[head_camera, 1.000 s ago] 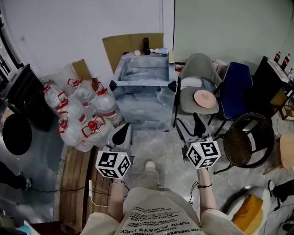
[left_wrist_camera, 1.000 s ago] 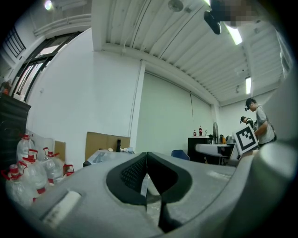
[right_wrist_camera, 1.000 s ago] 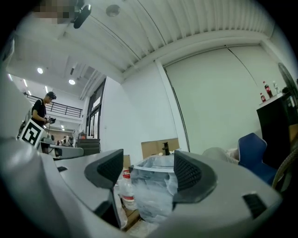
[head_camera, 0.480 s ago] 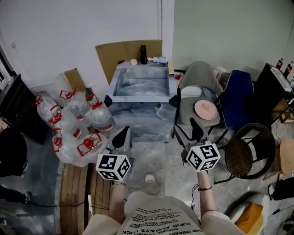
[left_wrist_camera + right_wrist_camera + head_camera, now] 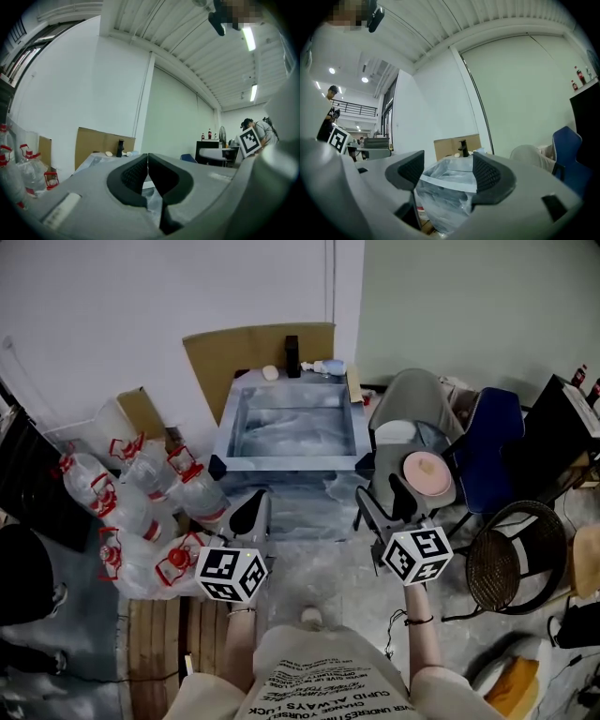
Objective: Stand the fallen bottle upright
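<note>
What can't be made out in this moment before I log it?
- Bottle lying on the back ledge of the sink: too small in the head view to tell label or cap.
- Sink basin: hidden in the left gripper view by the shut left gripper; in the right gripper view by its own rim.
- Water jugs: cut off by the left gripper view's edge.

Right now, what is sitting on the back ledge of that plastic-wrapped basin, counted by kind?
Fallen bottle: 1
Black upright object: 1
Small pale round object: 1
Total: 3
</note>
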The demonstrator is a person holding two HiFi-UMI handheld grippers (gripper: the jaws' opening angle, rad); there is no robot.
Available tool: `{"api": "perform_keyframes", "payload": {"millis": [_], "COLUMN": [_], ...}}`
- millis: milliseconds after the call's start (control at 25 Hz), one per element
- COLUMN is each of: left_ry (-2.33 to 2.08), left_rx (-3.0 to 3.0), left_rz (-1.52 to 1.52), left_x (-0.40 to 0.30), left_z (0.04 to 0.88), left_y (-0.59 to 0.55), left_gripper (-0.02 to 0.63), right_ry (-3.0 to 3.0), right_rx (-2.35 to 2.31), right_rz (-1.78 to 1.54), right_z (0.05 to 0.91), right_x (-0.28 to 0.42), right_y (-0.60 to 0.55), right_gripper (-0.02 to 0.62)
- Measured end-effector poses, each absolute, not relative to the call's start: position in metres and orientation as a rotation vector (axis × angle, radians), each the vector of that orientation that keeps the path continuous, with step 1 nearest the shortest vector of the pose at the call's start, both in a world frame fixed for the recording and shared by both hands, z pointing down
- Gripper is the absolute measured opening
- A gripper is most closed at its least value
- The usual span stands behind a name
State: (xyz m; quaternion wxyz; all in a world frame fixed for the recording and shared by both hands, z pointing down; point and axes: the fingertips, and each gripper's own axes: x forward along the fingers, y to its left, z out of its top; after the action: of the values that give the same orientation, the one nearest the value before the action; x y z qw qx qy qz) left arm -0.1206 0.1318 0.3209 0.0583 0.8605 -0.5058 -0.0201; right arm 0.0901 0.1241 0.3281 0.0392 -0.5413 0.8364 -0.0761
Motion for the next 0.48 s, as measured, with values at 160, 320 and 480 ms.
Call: {"api": "perform_keyframes", "payload": {"millis": [160,320,480], "left_ry": [-1.519,-1.512,-1.512], "left_rx": [2.605,2.596,2.586], "left_rz": [-0.050,-0.050,-0.049], "left_x": [-0.126,-0.130,-0.129], "left_z": [0.327,0.331,0.335], "left_y": [0.110,0.093,0.074], "left_gripper": [0.025,0.025,0.025], "right_ry": [2.558,2.548,2.536], "right_rx": [-1.670,-1.689,-1.703], "right_rz": [-0.246,-0.249,-0.249], "right_z": [0.333,0.334,0.334], "right_x": [0.087,0.089,0.096], "right_y": [0.103,0.085,0.064], "right_gripper": [0.321,0.321,0.321]}}
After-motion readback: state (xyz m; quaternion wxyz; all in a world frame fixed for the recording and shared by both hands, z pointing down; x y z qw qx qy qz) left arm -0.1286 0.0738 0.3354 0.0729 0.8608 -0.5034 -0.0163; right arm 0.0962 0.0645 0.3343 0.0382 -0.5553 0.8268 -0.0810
